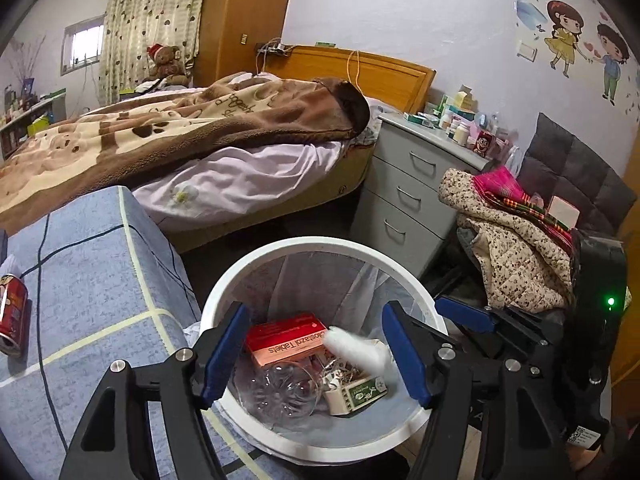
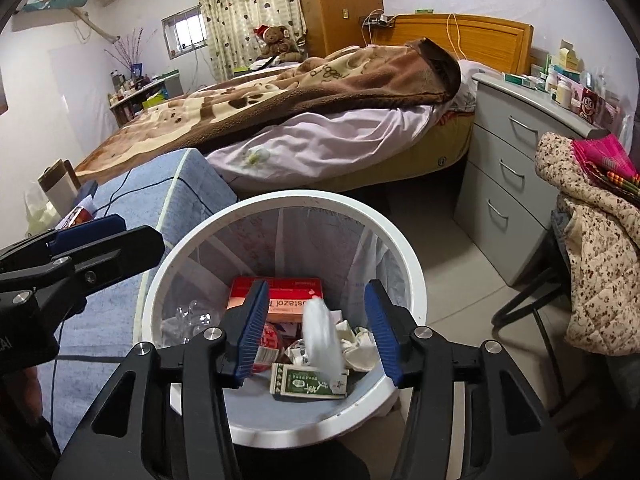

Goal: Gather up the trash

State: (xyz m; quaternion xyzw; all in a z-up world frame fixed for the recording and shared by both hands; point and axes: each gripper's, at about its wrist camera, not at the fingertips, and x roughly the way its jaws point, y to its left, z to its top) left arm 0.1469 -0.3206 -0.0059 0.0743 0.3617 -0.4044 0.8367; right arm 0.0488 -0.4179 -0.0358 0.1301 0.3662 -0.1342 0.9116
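The left gripper point(image 1: 316, 352), nearest the lens, hangs over the round white plastic waste bin point(image 1: 224, 292) with its blue-padded fingers point(image 1: 224, 352) standing apart, nothing between the pads. To its left, a red drink can point(image 1: 12, 320) lies on its side on the blue checked cloth of the low table point(image 1: 100, 248). Inside the bin, from left to right, lie a crumpled clear plastic bottle point(image 1: 280, 392), a red and pink tablet box point(image 1: 286, 340), a blurred white wad of tissue point(image 1: 356, 350) caught in mid-air above the rubbish, and a small green and white carton point(image 1: 360, 392).

The right gripper point(image 2: 316, 330) is also over the bin, its fingers point(image 2: 252, 328) parted and empty, with the white wad loose between them and touching neither pad.

Behind the bin stands a bed with a brown paw-print blanket point(image 1: 180, 128). Right of it is a grey three-drawer bedside cabinet point(image 1: 408, 192), and further right a floral quilted jacket point(image 1: 512, 248) is heaped on a chair.
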